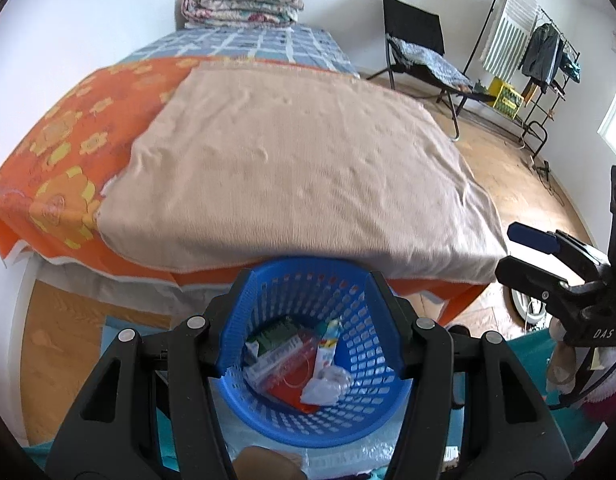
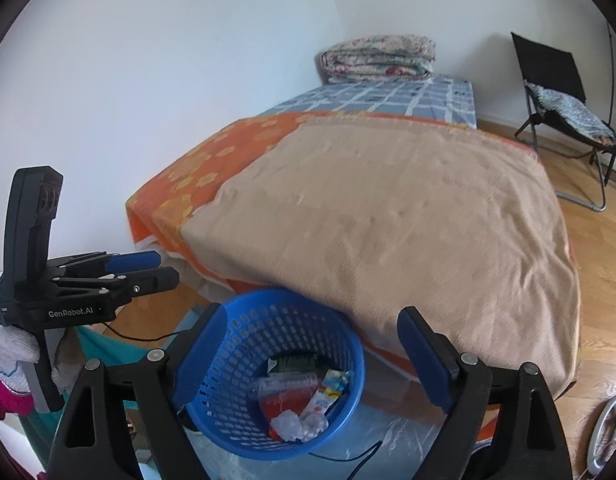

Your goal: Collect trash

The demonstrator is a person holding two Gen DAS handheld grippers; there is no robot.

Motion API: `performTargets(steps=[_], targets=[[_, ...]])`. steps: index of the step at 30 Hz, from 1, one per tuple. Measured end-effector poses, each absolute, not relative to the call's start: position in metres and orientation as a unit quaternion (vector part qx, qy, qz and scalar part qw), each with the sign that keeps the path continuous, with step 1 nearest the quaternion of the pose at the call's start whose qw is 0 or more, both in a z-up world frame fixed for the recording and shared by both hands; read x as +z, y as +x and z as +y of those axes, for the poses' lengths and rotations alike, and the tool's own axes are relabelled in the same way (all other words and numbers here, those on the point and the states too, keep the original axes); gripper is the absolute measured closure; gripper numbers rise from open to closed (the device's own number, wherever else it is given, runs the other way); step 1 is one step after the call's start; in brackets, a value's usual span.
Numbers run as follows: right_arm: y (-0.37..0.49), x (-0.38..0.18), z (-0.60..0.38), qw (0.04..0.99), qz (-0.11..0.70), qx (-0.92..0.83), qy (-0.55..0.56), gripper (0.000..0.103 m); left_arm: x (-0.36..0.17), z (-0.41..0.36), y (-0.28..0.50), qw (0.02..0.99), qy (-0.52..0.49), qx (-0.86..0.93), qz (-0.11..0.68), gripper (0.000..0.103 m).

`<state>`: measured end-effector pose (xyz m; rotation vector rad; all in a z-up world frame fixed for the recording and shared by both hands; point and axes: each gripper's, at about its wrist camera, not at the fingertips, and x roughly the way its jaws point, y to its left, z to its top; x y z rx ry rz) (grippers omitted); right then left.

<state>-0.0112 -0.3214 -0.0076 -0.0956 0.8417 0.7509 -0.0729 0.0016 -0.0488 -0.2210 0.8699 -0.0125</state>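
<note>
My left gripper (image 1: 308, 320) points steeply down, its jaws partly apart and gripping nothing. My right gripper (image 2: 312, 356) tilts down beside it, jaws spread wide with nothing held between them.

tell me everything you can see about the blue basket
The basket is round, blue plastic with perforated walls and a solid rim. It stands upright on the floor at the foot of the bed. Inside lie wrappers and crumpled white paper. Neither gripper touches it.
</note>
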Motion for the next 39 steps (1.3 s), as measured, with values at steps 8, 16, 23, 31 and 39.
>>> performTargets(steps=[8, 16, 23, 31, 39], targets=[[-0.006, 0.026, -0.334, 0.883, 0.336, 0.325, -0.032, 0.000, -0.010, -0.004, -0.065, 0.927, -0.092, -0.004, 0.363, 0.015], [0.006, 0.050, -0.345, 0.902, 0.308, 0.304, -0.009, 0.000, 0.026, -0.011, -0.058, 0.942, -0.093, -0.011, 0.321, 0.000], [0.009, 0.058, -0.350, 0.908, 0.295, 0.297, 0.001, 0.000, 0.039, -0.019, -0.050, 0.944, -0.092, -0.008, 0.317, 0.000], [0.005, 0.061, -0.350, 0.912, 0.284, 0.296, -0.012, 0.000, 0.041, -0.023, -0.049, 0.944, -0.093, -0.010, 0.317, 0.000], [0.005, 0.063, -0.351, 0.912, 0.282, 0.296, -0.012, 0.000, 0.045, -0.023, -0.050, 0.946, -0.094, -0.012, 0.309, 0.000]])
